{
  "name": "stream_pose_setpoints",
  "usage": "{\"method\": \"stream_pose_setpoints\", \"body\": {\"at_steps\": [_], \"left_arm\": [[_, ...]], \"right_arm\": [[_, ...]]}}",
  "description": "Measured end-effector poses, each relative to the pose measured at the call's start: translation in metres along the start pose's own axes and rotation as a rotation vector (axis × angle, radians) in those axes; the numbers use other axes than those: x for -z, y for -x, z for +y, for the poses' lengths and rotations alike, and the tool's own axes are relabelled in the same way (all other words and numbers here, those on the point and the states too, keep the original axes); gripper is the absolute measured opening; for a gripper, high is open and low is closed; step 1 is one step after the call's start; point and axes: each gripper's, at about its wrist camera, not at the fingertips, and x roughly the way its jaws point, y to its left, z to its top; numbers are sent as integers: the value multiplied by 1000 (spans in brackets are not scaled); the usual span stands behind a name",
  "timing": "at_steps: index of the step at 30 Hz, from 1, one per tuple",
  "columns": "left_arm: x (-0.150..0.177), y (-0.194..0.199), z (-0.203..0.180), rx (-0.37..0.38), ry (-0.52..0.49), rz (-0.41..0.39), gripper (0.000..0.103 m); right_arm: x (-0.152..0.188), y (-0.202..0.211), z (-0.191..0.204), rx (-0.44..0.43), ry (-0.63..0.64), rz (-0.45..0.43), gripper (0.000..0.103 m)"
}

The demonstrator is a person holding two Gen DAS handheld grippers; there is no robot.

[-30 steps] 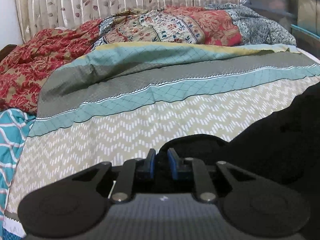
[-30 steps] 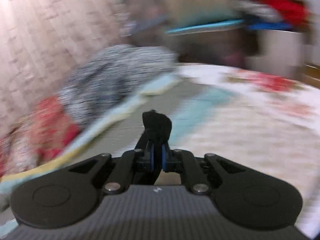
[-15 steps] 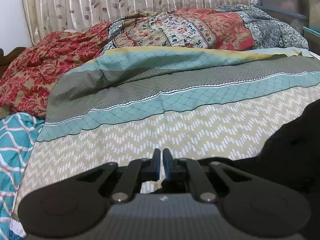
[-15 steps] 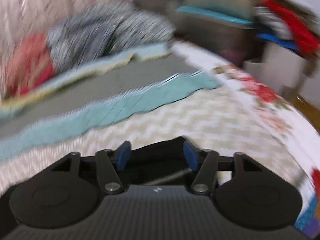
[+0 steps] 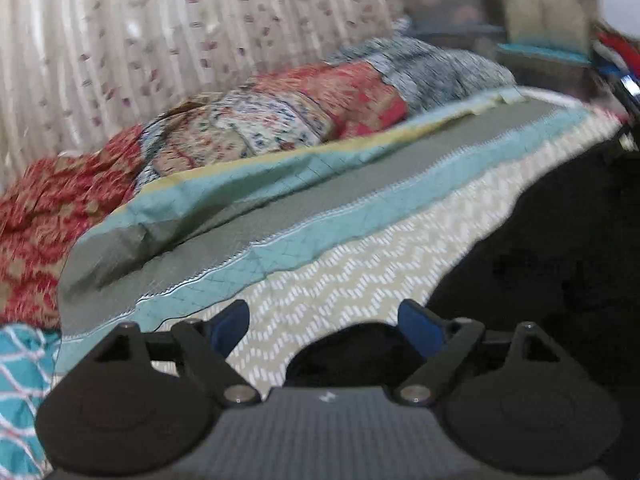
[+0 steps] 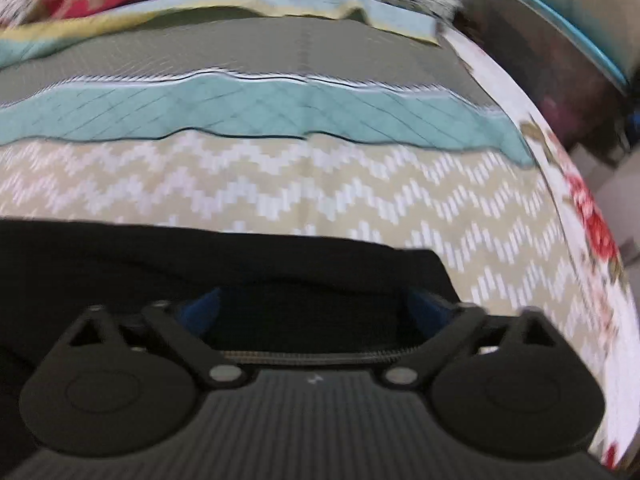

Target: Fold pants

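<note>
The black pants (image 5: 560, 264) lie on the striped bedspread (image 5: 360, 264), filling the right and lower part of the left wrist view. My left gripper (image 5: 324, 320) is open just above the cloth, with a hump of the pants right below its blue pads. In the right wrist view the pants (image 6: 200, 256) lie flat across the lower half with a straight far edge. My right gripper (image 6: 316, 308) is open wide over them and holds nothing.
The bedspread (image 6: 280, 184) has beige zigzag, teal and grey bands. Crumpled red and patterned blankets (image 5: 260, 120) are piled at the far side below a curtain (image 5: 180, 28). Storage boxes (image 5: 500, 28) stand at the far right. The bed's floral edge (image 6: 592, 220) drops off to the right.
My left gripper was shut on the pants and has opened, letting them go. My right gripper, shut on cloth a second ago, stays open and has lowered over the pants.
</note>
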Motion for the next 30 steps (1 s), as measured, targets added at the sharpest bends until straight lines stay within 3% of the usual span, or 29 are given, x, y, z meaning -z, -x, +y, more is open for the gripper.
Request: {"method": "stream_pose_setpoints", "body": {"at_steps": [3, 5, 6, 7, 8, 9, 12, 16, 21, 24, 27, 30], "left_arm": [[7, -19, -8, 37, -31, 72, 74], [13, -38, -12, 71, -47, 136, 43], [16, -44, -13, 87, -56, 161, 32], [18, -50, -13, 103, -68, 183, 9], [20, -55, -15, 103, -81, 199, 7], [21, -56, -16, 85, -88, 199, 6], [13, -54, -9, 24, -56, 152, 6], [-17, -63, 12, -88, -27, 100, 6], [-59, -91, 27, -174, -37, 60, 6], [-75, -103, 33, -208, 23, 29, 6], [-71, -130, 29, -203, 46, 83, 6], [-52, -156, 12, -202, -25, 163, 6]], "right_arm": [[4, -4, -4, -11, -60, -29, 103], [2, -4, 1, 7, -63, -38, 103], [2, -1, 6, 3, -43, -47, 95], [1, 3, 11, -11, -12, -67, 70], [0, 7, 16, -13, 21, -85, 49], [-2, 10, 26, 37, 55, -97, 8], [-9, 18, 42, 120, 137, -172, 6], [-39, 30, 38, 154, 38, -298, 4], [-83, 50, 37, 223, -37, -441, 4], [-94, 61, 32, 248, -122, -512, 4], [-90, 36, 32, 246, -179, -424, 7], [-79, -1, 37, 195, -146, -256, 22]]}}
